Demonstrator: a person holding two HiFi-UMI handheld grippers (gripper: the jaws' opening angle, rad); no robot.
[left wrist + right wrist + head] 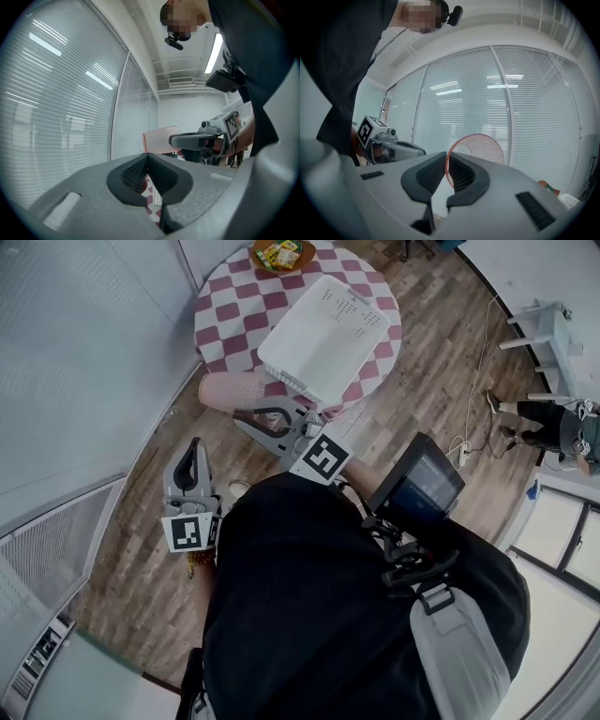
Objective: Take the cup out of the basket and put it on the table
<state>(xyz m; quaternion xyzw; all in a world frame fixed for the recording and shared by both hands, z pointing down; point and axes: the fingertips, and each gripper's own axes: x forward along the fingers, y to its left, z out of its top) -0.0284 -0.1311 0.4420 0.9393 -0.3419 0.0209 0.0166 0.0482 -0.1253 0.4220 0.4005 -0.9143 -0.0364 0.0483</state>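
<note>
Right hand-held gripper [444, 161] is nearly closed, pinching the rim of the pink cup [480, 147] with one pad inside and one outside, probably the firmest hold on a thin wall. The cup hangs on its side at the near edge of the worktop [220, 296], clear of the white basket [328, 329]. The left hand-held gripper [147, 159] is closed on nothing and held low. Around them are a checkered cloth, a wooden floor [450, 343] and a wall of blinds [525, 103].

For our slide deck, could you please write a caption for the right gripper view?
Right hand-held gripper pinches the rim of a pink cup in front of window blinds.
</note>
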